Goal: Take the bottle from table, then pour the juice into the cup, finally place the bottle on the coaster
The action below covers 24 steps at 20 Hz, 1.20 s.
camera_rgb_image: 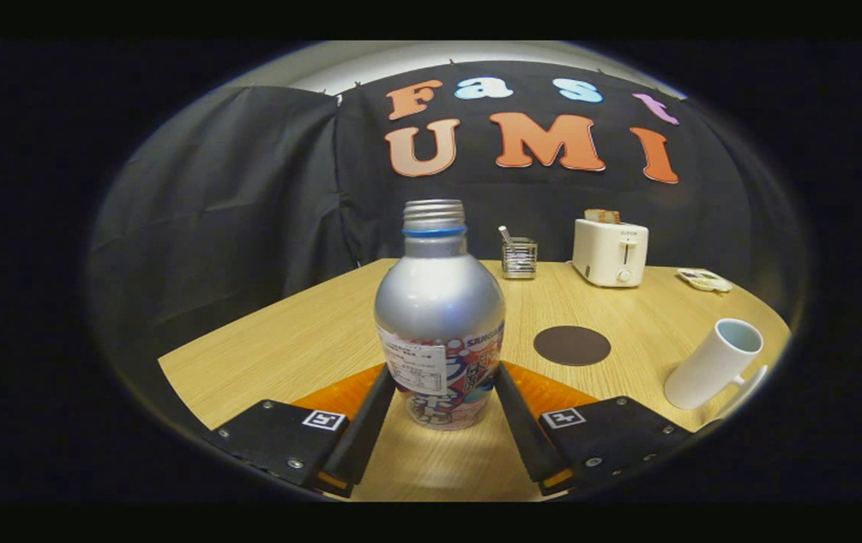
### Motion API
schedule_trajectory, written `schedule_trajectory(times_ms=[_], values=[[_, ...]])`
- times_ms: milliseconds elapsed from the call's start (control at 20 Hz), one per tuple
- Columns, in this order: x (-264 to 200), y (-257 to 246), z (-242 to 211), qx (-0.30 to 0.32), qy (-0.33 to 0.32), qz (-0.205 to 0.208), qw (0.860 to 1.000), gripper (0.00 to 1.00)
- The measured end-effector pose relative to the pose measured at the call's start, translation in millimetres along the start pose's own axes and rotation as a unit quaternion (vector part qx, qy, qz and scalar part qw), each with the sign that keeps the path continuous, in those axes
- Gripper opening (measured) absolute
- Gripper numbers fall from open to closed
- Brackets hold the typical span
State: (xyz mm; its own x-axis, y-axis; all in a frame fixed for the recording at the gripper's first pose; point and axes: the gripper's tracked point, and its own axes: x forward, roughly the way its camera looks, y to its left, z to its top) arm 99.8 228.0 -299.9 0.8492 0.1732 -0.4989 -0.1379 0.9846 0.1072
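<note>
Wooden table (310, 339) carries the uncapped bottle (440, 317), clasped low by the gripper (442, 392); jerking it up could spill juice before reaching the cup (713, 362) at three o'clock.

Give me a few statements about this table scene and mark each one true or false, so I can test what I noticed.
1. The bottle stands upright between the fingers of the tool. True.
2. The bottle has its cap screwed on. False: the threaded neck is bare and open.
3. The round dark coaster has the cup on it. False: the coaster is bare; the white cup stands apart from it on the table.
4. The toaster has bread in its slots. True.
5. The bottle lies on its side. False: it is upright.
</note>
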Motion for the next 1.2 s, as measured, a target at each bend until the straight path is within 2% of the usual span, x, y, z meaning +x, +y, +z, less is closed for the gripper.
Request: schedule_trajectory(times_ms=[350, 850, 1050, 1200], values=[[-13, -2, 16, 0.034, -0.012, 0.013, 0.999, 0.76], [-37, -40, 41, 0.111, -0.046, 0.009, 0.993, 0.76], [-42, -62, 46, 0.188, -0.047, 0.012, 0.981, 0.76], [-42, -75, 40, 0.26, -0.036, 0.017, 0.965, 0.74]])
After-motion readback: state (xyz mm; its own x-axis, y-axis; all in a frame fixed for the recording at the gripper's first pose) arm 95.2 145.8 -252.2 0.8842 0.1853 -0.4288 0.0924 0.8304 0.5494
